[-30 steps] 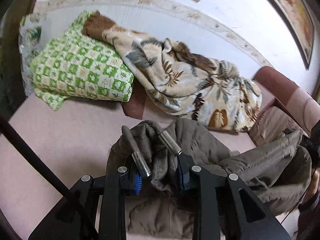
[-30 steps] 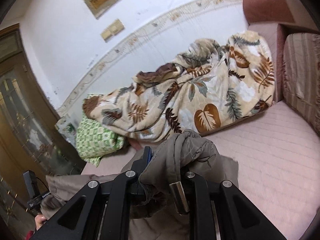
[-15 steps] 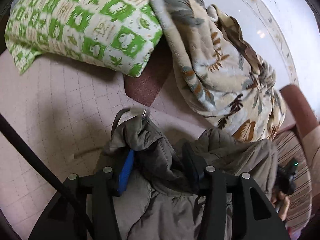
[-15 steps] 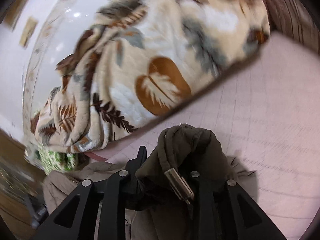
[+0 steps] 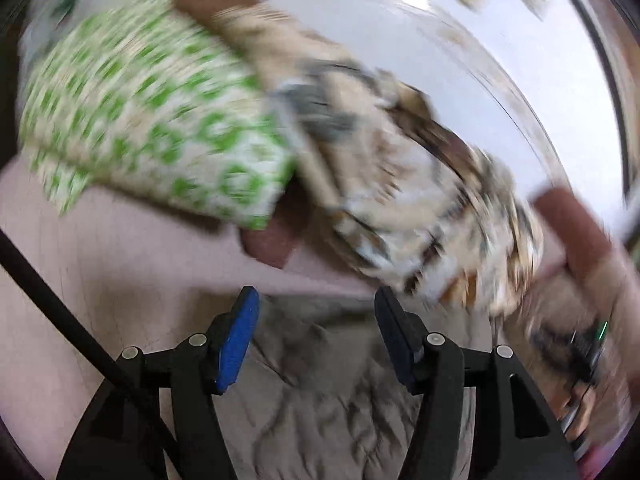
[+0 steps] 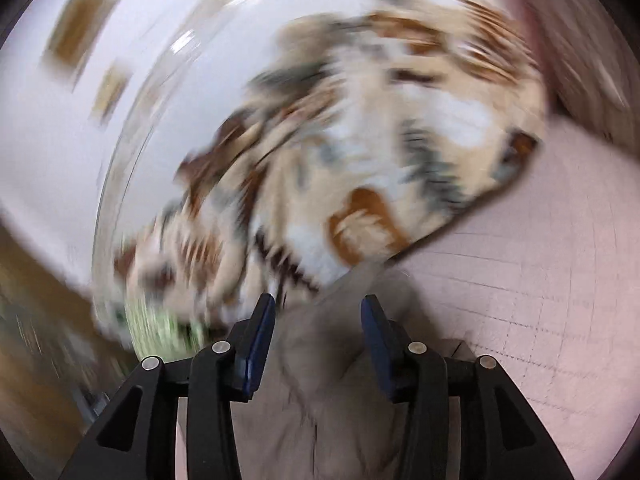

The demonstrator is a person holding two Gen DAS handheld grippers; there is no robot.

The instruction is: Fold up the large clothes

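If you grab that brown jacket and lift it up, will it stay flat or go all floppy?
Probably floppy: the jacket lies in soft wrinkles on the pink bed cover, so it would likely sag and drape from wherever it is pinched. It looks padded, so perhaps a bit heavy for cloth. Both the left gripper and right gripper are open above it.

Near, crumpled grey-brown cloth jacket on pink quilted mattress; far left, green-checked pillow; far right, leaf-print blanket.

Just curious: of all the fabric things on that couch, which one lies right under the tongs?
The plain grey-brown jacket. The green-checked pillow and leaf-print blanket lie farther back, by the wall.
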